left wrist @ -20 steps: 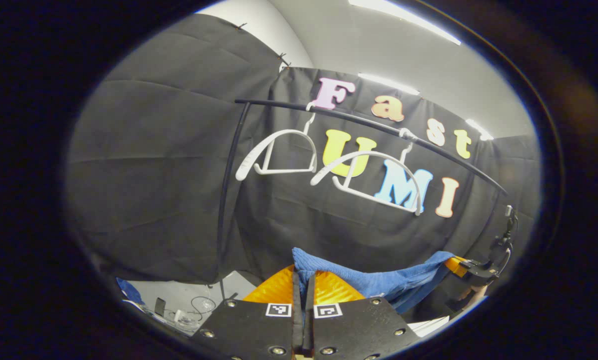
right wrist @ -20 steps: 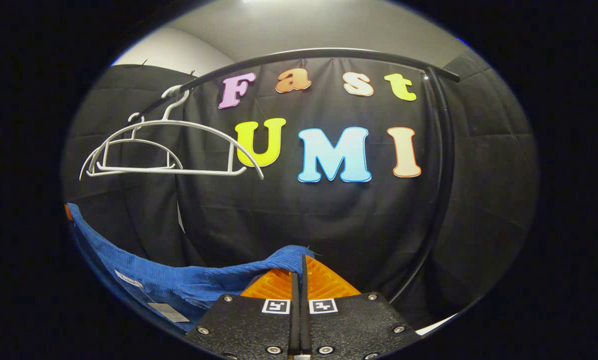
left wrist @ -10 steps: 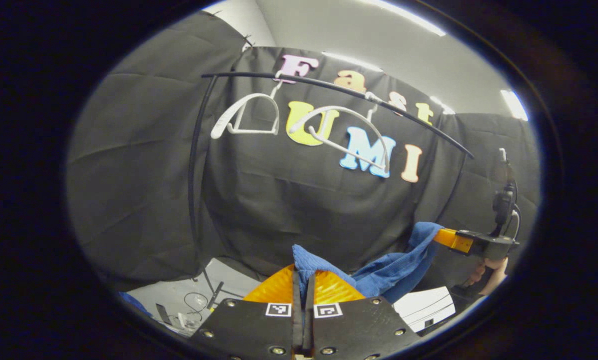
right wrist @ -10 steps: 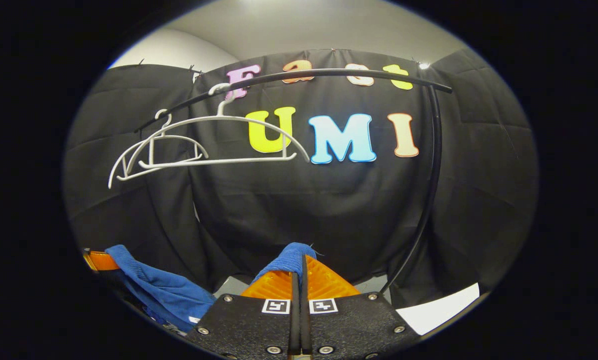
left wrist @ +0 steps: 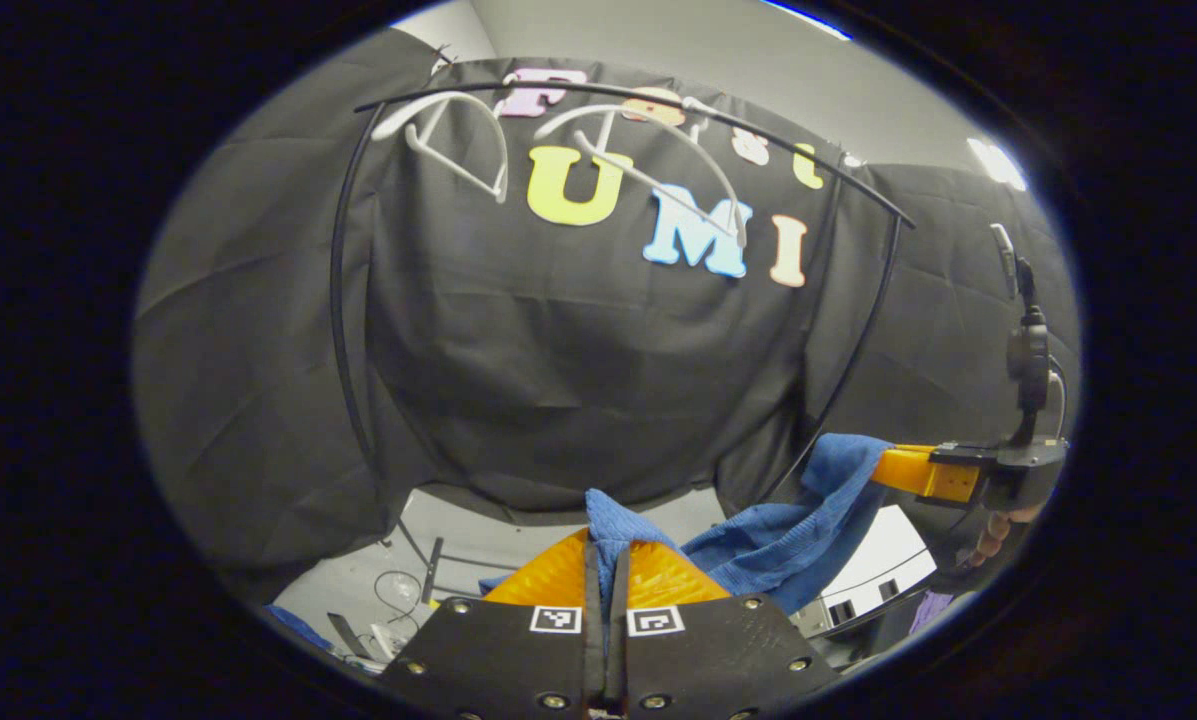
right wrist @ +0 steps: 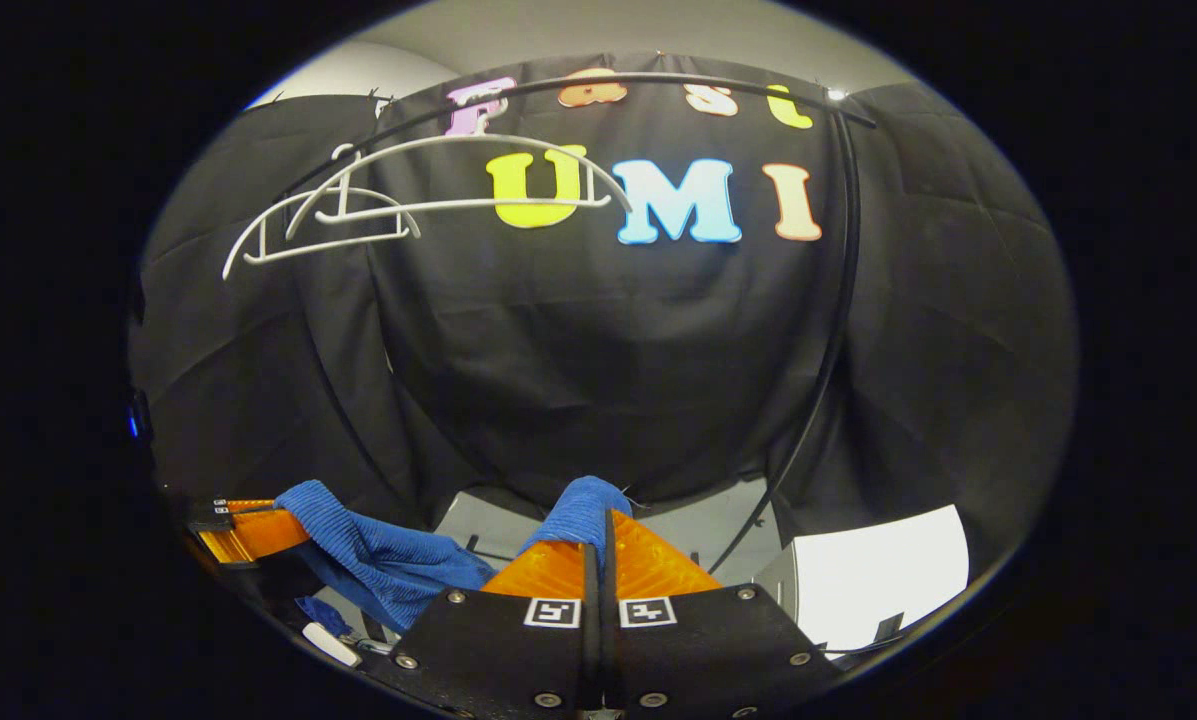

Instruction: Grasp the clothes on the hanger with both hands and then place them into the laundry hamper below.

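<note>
Left tool (left wrist: 606,560) clamped on blue knit garment (left wrist: 768,545), right tool (right wrist: 598,545) pinching its other end. Cloth sags between both tools, off white hangers (right wrist: 358,215) up behind. Looks soft, light, floppy, so edge grips seem fine. Hamper presumably below tools, can't spot it.

Blue ribbed garment (left wrist: 788,530): hanging slack, sagging mid-air, well below two bare white hangers (right wrist: 428,195).
</note>
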